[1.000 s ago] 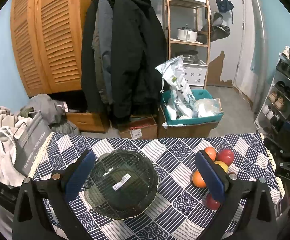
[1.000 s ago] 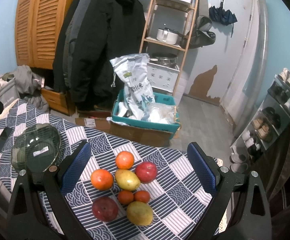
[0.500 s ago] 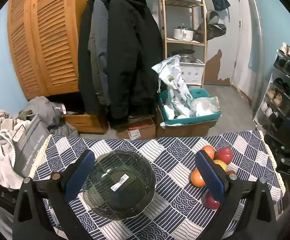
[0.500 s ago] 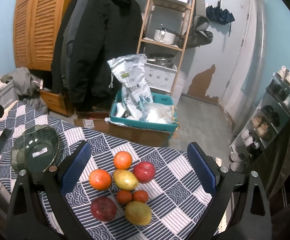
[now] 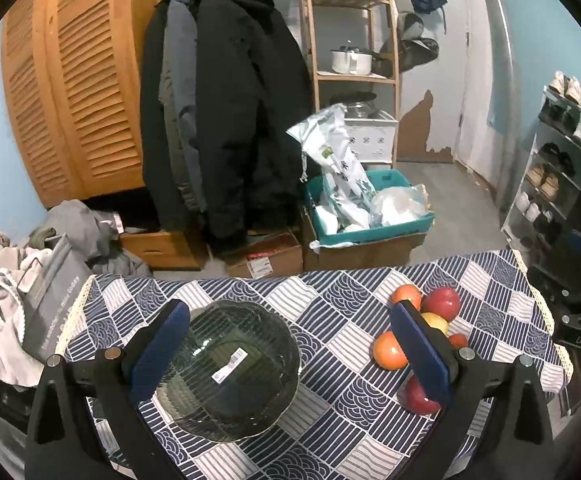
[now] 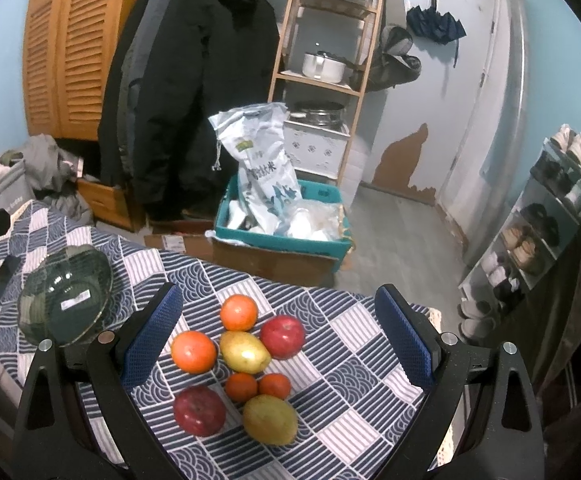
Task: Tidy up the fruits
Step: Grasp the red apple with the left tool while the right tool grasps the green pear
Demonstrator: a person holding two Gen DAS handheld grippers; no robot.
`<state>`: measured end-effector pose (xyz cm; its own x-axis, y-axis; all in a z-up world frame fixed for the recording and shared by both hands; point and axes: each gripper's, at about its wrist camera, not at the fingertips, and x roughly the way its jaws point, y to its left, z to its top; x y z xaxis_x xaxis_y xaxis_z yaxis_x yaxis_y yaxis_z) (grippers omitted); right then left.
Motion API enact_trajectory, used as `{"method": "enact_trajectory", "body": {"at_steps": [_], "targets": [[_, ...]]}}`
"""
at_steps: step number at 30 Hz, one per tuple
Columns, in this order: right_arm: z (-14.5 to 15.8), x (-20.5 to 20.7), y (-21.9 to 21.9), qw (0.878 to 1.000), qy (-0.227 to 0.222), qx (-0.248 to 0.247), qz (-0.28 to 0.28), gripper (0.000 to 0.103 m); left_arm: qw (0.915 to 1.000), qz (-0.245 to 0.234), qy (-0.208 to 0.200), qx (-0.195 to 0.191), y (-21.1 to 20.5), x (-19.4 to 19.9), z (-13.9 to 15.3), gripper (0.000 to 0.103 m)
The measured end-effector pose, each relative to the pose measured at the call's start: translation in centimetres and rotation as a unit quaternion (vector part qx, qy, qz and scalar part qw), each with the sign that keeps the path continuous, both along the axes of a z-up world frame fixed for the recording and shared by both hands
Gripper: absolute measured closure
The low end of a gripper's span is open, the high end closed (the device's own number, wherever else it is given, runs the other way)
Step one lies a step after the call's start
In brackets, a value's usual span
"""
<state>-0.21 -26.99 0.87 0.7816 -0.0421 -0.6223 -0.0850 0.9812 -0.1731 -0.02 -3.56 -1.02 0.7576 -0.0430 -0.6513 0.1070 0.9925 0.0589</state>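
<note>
My right gripper [image 6: 278,340] hangs with fingers [image 6: 152,340] apart and empty above the fruit cluster [image 6: 242,354]; my left gripper [image 5: 290,354], fingers likewise spread and empty, frames the glass bowl [image 5: 230,372]. Over the last second both views have shifted only slightly. The fruit lies right of the bowl on the counter [image 5: 330,300]; no piece grasped yet.
</note>
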Motion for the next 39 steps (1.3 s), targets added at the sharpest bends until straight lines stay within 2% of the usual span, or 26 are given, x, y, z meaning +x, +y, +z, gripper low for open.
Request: {"method": "enact_trajectory", "body": {"at_steps": [7,16,23,29,36,39], "targets": [[-1.4,-0.3,-1.4,1.0,0.016,0.003,-0.008,0.008,0.999,-0.027,0.034,0.015,-2.4,0.7,-2.3,0.001],[-4.6,-0.1,-3.6,0.997,0.063,0.008,-0.032,0.008,0.9931,-0.081,0.083,0.018,-5.9,0.8,-5.4,0.001],[-7.5,0.2,-4.6,0.994,0.106,0.012,-0.039,0.008,0.9871,-0.105,0.109,0.051,-8.0,1.0,-7.9,0.001],[-10.7,0.6,-5.7,0.986,0.161,0.032,-0.039,0.008,0.9811,-0.119,0.133,0.075,-9.2,1.3,-10.4,0.002],[-13.8,1.2,-5.8,0.976,0.215,0.023,-0.036,0.008,0.9703,-0.144,0.18,0.073,-10.4,2.2,-14.5,0.002],[-15.3,1.8,-5.5,0.971,0.236,0.026,-0.028,0.008,0.9666,-0.146,0.199,0.067,-10.7,2.6,-15.8,0.008]]}}
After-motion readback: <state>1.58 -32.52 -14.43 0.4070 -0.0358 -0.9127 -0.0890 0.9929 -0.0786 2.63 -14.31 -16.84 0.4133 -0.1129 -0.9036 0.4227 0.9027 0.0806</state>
